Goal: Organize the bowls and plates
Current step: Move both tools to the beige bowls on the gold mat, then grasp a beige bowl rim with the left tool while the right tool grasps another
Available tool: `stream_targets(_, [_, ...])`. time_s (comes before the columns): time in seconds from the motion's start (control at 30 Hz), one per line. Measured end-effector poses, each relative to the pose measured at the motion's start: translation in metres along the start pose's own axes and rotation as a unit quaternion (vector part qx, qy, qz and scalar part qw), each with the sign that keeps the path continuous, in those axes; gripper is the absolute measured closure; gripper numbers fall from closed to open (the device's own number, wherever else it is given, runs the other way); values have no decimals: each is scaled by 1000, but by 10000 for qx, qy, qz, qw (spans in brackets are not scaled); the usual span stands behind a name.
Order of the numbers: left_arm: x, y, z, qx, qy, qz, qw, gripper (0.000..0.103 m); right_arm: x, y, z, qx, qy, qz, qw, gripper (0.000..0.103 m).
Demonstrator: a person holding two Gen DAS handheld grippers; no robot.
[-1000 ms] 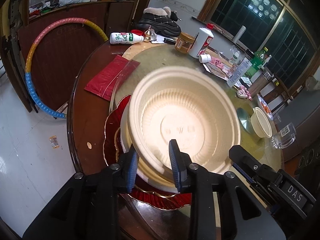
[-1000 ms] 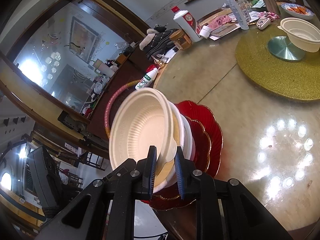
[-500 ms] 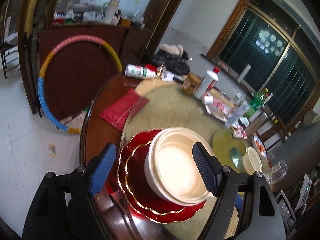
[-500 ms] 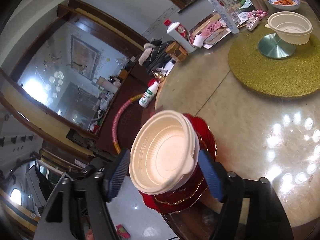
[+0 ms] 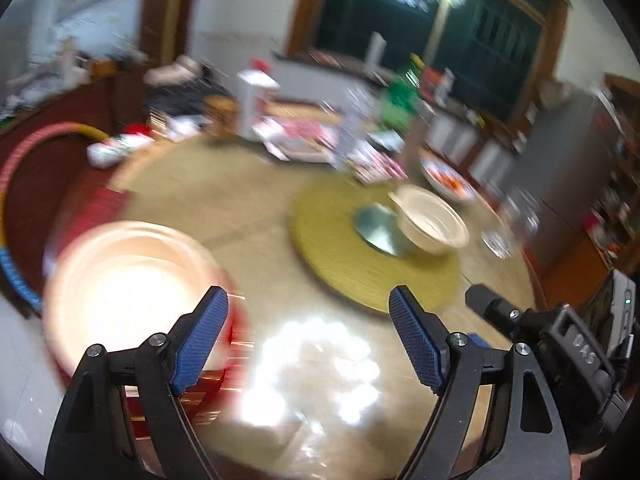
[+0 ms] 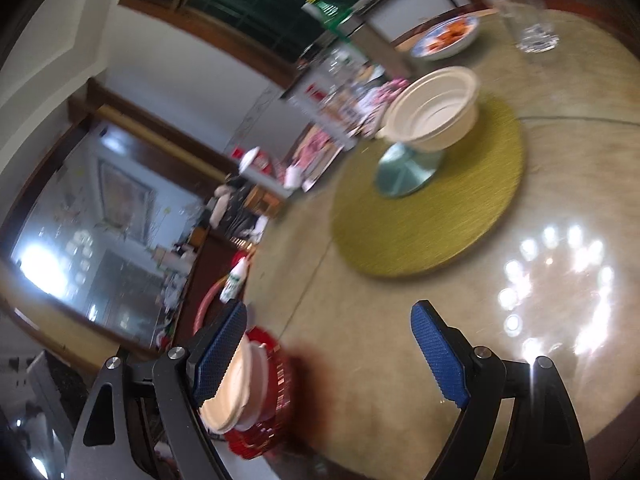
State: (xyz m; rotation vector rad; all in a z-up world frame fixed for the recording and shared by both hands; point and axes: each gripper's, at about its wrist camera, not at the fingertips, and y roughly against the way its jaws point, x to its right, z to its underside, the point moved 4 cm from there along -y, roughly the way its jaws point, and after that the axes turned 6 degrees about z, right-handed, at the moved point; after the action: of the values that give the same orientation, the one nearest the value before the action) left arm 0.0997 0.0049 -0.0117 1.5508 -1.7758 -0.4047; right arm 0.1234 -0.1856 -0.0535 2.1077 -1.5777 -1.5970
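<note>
Left gripper [image 5: 308, 334]: fingers spread wide, holding nothing.
Right gripper [image 6: 330, 354]: fingers spread wide, holding nothing.
Stacked bowls [image 5: 132, 292]: cream bowls nested on red plates [image 6: 276, 392] at the near left edge of the table [image 5: 248, 216]; both views motion-blurred, count not readable.
Loose bowl [image 6: 434, 110]: cream, upright, on the far side of the yellow turntable [image 6: 432, 224], just beside its metal hub [image 6: 408, 168]; well apart from the stack.
Handling (judged): looks thin, light plastic; likely flexes if squeezed, smooth and apt to slip.
Hold (judged): pinch the flanged rim or the small tab at its left edge, one finger inside, one outside.
Remaining (judged): loose bowl not yet added to the stack.
Risk (judged): glass tumbler [image 6: 528, 12] and food dish [image 6: 446, 38] stand near, on its far side.
</note>
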Motion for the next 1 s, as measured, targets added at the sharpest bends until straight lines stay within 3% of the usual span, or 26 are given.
stream_targets(0.23, [60,-101,-24,-803,279,225,9961,20,61,11,-83,97,-309,512,9982,16])
stream_targets(0.33, [70,-129,-36,-789,348,77,9962,20,78,1,-122,111,-384,701,9967,25])
stream_targets(0.43, [81,-159,-49,-752,428,80,9962,20,90,-21,-158,140,-545,935,9940,44])
stream_targets(0.57, [85,-195,-65,-711,447,-173,9963,20,92,-65,-192,16,-490,1222,9913,44])
stream_targets(0.73, [83,-223,-72,-621,441,-480,9959,20,100,-96,-205,143,-479,1595,9859,44])
stream_targets(0.8, [83,-238,-68,-819,402,-514,9945,20,106,-105,-202,77,-533,1710,9838,47])
stream_targets(0.83, [85,-246,-63,-1010,269,-538,9931,37,108,-108,-201,33,-534,1737,9833,64])
stream_targets(0.87, [90,-249,-60,-1091,6,-538,9926,86,108,-113,-198,-78,-415,1820,9824,94])
stream_targets(0.93, [102,-243,-52,-1079,-566,-753,9897,86,101,-117,-187,-284,-98,1788,9834,94])
stream_targets(1.0, [102,-227,-45,-875,-504,-669,9926,87,104,-102,-173,-62,-324,1716,9846,95])
